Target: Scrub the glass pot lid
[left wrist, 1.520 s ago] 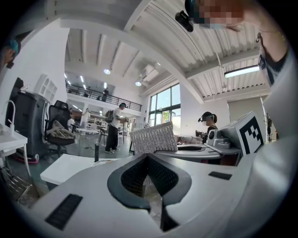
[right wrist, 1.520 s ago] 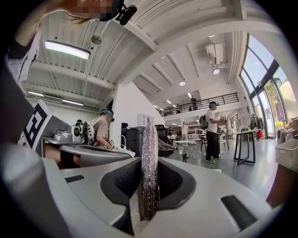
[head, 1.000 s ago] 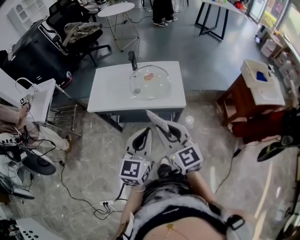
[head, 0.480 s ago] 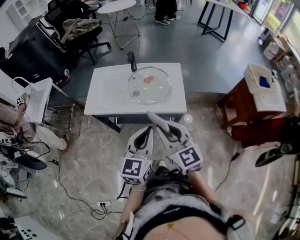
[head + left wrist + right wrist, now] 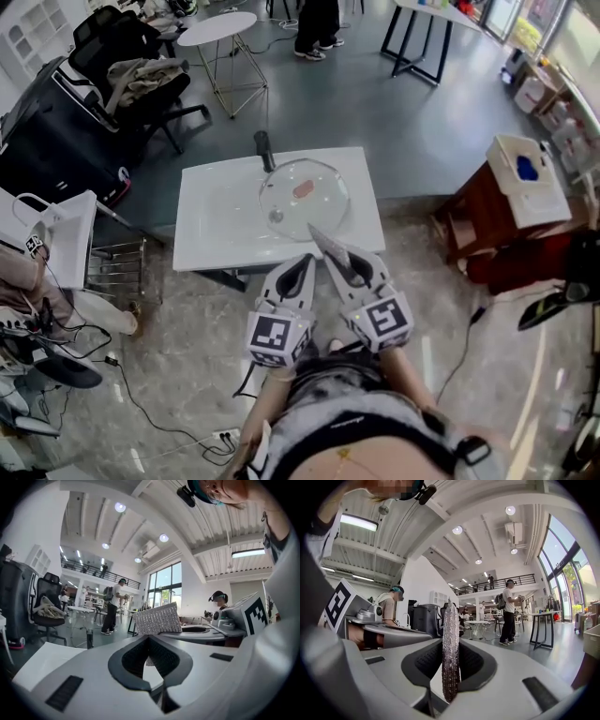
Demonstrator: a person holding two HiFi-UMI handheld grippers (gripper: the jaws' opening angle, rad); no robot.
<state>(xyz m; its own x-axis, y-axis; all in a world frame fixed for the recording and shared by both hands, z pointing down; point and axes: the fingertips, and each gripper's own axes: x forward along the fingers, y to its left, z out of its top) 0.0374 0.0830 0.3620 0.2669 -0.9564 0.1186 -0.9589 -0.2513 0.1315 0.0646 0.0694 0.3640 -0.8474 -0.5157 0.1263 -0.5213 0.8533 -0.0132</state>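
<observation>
Closer to the table (image 5: 211,220) now, left gripper (image 5: 303,262) level, pressed together, right gripper (image 5: 340,266) beside it, pinching scrub pad (image 5: 324,245)

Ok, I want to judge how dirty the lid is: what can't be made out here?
Glass pot lid, head view: too small to see grime.
Pink patch, head view: on or under the glass, cannot tell.
Gripper views: left tongs and right tongs fill the foreground; lid unseen.

Head view looks down on table (image 5: 220,220); claw views face level.
</observation>
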